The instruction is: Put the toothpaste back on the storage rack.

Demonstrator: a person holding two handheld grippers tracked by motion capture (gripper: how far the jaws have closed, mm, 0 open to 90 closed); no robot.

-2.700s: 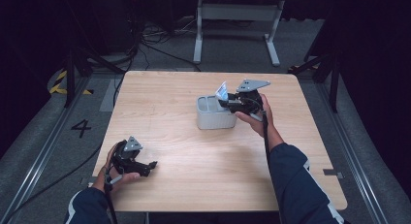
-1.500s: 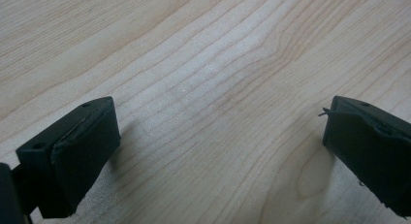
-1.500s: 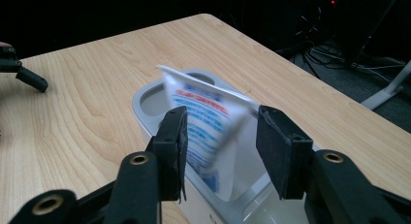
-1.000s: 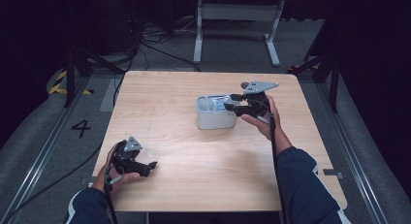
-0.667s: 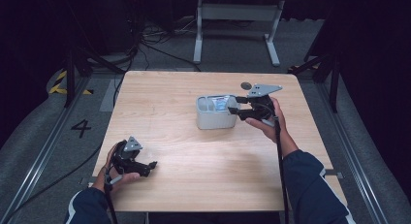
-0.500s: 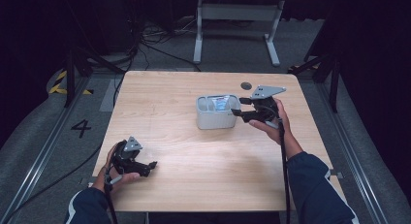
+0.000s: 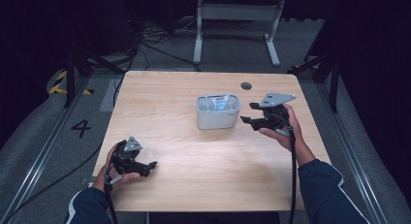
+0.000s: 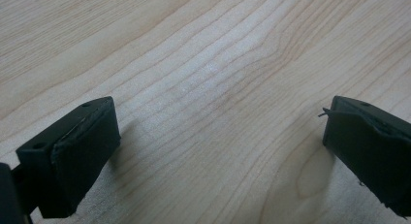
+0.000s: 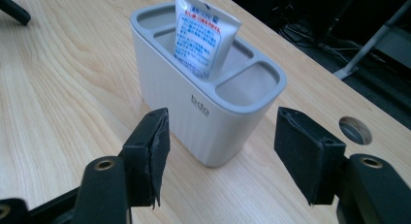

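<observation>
The table (image 7: 194, 175) is evenly and brightly lit from above while the floor and room around it sink into near black, and the high view is soft and slightly grainy. In the left gripper view the wood grain is sharp and short soft shadows lie beside the jaws. In the right gripper view the near jaws blur slightly, and the holder (image 9: 203, 107) stays crisp without glare.

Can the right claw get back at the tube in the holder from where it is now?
Probably yes. The right claw sits just beside the holder, its jaws open and having just widened with nothing between them. The tube sticks up above the rim, and nothing stands between.
</observation>
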